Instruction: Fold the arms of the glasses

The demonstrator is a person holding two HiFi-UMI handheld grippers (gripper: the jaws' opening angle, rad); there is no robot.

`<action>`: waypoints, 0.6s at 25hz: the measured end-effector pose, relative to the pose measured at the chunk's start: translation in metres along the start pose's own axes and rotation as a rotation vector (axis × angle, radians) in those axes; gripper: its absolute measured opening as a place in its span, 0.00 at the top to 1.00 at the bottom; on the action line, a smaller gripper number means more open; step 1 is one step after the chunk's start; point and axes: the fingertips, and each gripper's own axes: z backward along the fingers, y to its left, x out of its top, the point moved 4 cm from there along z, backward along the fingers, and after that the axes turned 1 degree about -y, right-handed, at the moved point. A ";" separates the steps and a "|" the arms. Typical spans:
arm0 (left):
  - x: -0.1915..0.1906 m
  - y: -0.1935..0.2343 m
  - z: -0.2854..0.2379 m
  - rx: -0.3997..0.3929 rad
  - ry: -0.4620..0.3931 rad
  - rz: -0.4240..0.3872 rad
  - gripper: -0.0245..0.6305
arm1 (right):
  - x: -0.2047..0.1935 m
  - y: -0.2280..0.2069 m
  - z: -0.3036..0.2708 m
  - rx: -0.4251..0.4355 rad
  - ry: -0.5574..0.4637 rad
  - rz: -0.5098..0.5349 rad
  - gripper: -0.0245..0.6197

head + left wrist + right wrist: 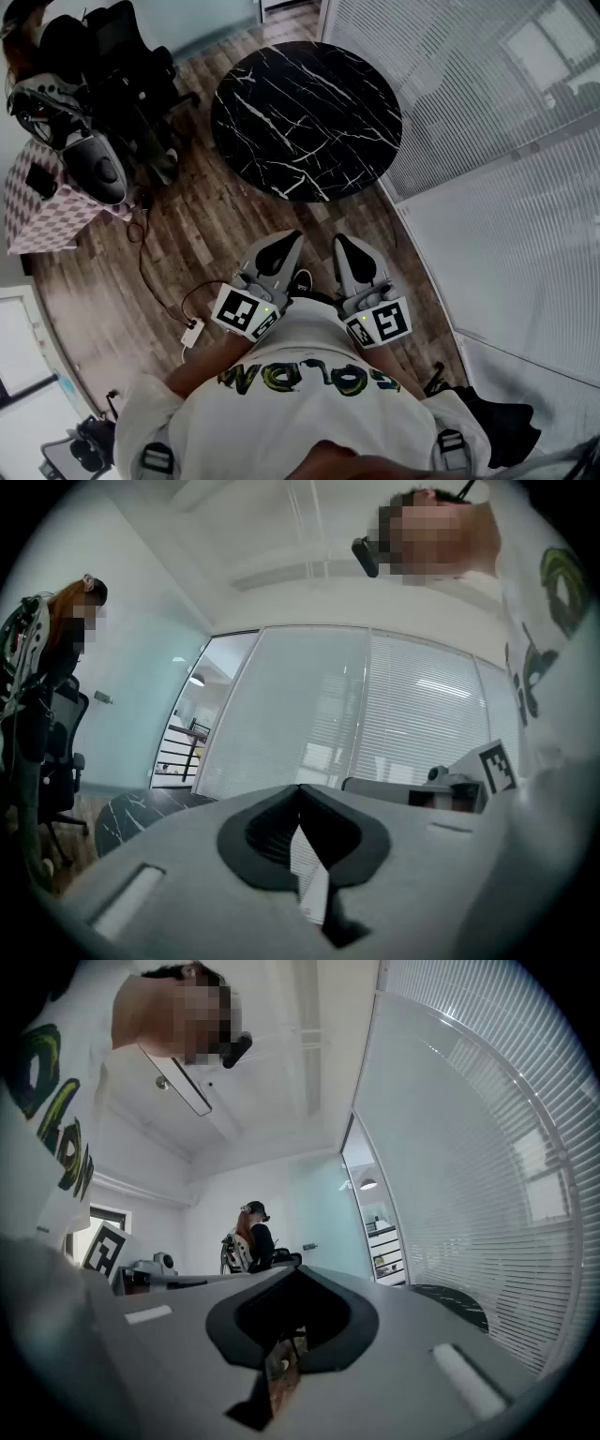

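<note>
Since you're standing back from the table [309, 112], both grippers sit tucked near your waist, level, prob. just a ready pose w/ the task not yet begun. Left gripper [289, 240]: jaws pressed together, nothing between. Right gripper [345, 244]: same, pinching nothing. Glasses: not in any view, none on the tabletop, so can't say where they are. Count: 2 grippers, 1 table, 0 glasses seen, 1 other person [251, 1234] in bkgd.
</note>
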 end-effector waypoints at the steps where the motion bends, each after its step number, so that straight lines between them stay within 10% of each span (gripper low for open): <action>1: 0.000 -0.001 0.000 0.000 0.000 0.000 0.96 | -0.001 0.000 0.001 -0.001 0.005 0.000 0.96; 15: -0.007 -0.020 -0.018 0.015 0.015 -0.002 0.96 | 0.004 -0.021 0.026 0.040 -0.044 -0.061 0.92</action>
